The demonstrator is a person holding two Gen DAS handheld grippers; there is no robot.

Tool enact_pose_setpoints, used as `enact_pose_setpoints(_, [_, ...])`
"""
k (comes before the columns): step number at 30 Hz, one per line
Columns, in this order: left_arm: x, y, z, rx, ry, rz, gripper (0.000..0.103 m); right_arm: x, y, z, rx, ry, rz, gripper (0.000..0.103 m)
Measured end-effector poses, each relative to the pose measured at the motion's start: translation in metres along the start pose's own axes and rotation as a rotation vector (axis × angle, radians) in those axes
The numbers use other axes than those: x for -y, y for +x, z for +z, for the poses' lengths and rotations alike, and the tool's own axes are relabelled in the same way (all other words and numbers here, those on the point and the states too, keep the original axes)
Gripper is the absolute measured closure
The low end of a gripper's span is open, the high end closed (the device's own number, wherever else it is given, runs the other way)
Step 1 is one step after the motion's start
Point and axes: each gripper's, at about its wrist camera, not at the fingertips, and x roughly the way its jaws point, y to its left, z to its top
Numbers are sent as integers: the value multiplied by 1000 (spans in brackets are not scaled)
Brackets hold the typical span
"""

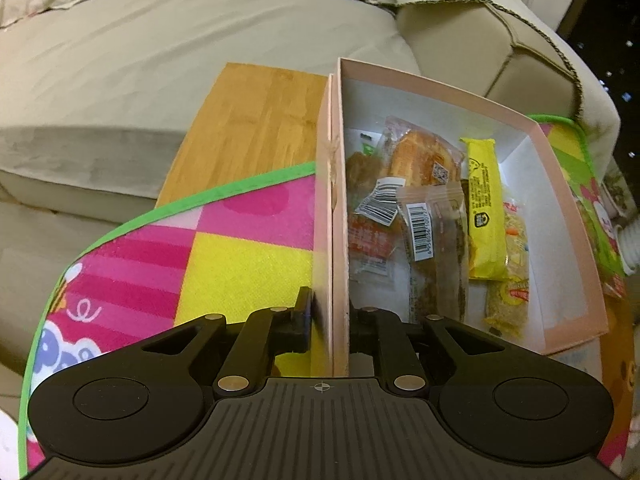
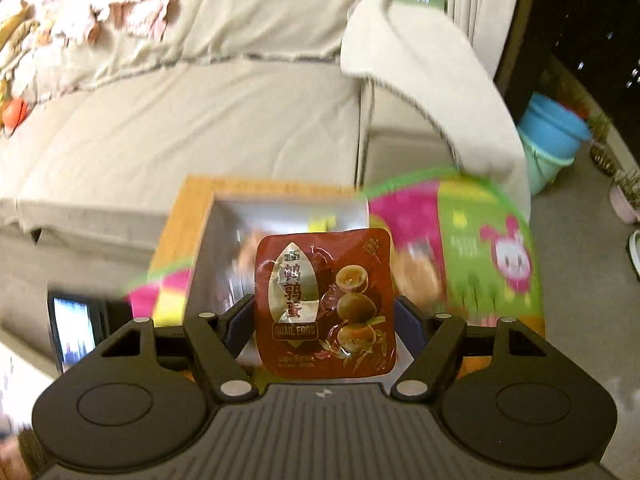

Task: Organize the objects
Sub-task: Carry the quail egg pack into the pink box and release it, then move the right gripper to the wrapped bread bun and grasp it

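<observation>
The left gripper has its jaws nearly together astride the left wall of the pink cardboard box, one finger outside, one inside, seemingly pinching the wall. The box sits on a bright patchwork mat over a bamboo board and holds wrapped snacks, among them a yellow bar. The right gripper, jaws wide, clasps a brown quail-egg packet above the box
</observation>
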Motion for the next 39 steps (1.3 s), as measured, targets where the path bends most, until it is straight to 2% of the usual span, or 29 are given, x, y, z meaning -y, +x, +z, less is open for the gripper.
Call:
enact_pose_setpoints(4, [-5, 1, 2, -4, 7, -24, 87, -19, 12, 28, 36, -15, -1, 30])
enact_pose_setpoints(9, [-8, 1, 2, -7, 4, -47, 86, -33, 41, 52, 39, 11, 6, 30])
enact_pose_setpoints(13, [-8, 2, 3, -8, 5, -47, 86, -33, 59, 60, 22, 52, 4, 30])
enact_pose_setpoints(17, [-9, 2, 5, -16, 2, -49, 86, -26, 67, 59, 13, 93, -25, 24])
enact_pose_setpoints(26, [-7, 3, 2, -6, -5, -29, 87, 15, 60, 25, 9, 141, -74, 22])
enact_pose_setpoints(31, [-2, 3, 2, 0, -6, 2, 89, 42, 65, -11, -55, 175, -32, 22])
enact_pose_setpoints(36, [2, 3, 0, 17, 6, 30, 90, 54, 68, -42, -83, 113, -10, 22])
enact_pose_setpoints(39, [4, 2, -1, 32, -3, 40, 91, 66, 60, -55, -58, 22, -14, 22])
